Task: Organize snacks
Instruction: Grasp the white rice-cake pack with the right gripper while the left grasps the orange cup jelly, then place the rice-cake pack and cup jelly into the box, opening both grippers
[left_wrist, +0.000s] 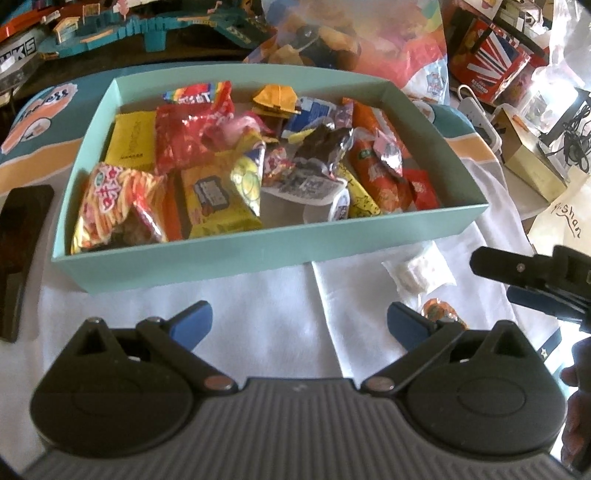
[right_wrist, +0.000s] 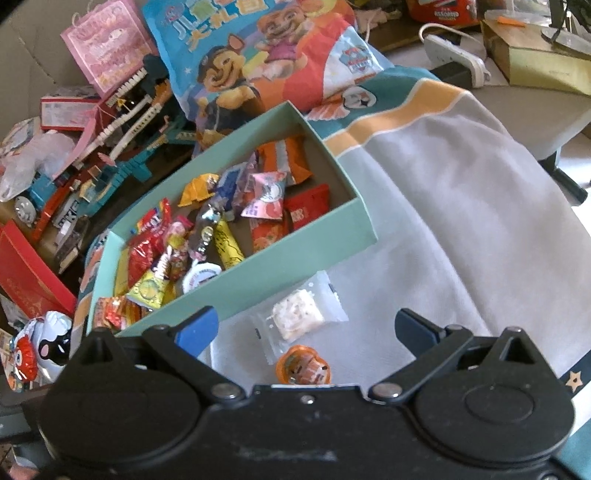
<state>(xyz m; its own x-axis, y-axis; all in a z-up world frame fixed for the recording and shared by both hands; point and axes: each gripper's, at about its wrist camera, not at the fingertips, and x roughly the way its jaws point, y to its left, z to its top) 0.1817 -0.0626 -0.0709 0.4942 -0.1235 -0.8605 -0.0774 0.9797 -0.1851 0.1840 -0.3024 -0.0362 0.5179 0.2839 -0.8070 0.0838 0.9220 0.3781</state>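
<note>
Snacks mostly in teal box (right_wrist: 295, 254); clear-wrapped white bar (right_wrist: 297, 314) and orange candy (right_wrist: 303, 367) on cloth outside. Right gripper (right_wrist: 306, 326) wide open, empty, above both; left gripper (left_wrist: 299, 321) likewise. Risk: slippery wrapper slides from pinch.

Both the left gripper (left_wrist: 300, 322) and right gripper (right_wrist: 306, 326) are showing black rounded housings, silver pivot screws and blue-padded fingers (left_wrist: 194, 320).
</note>
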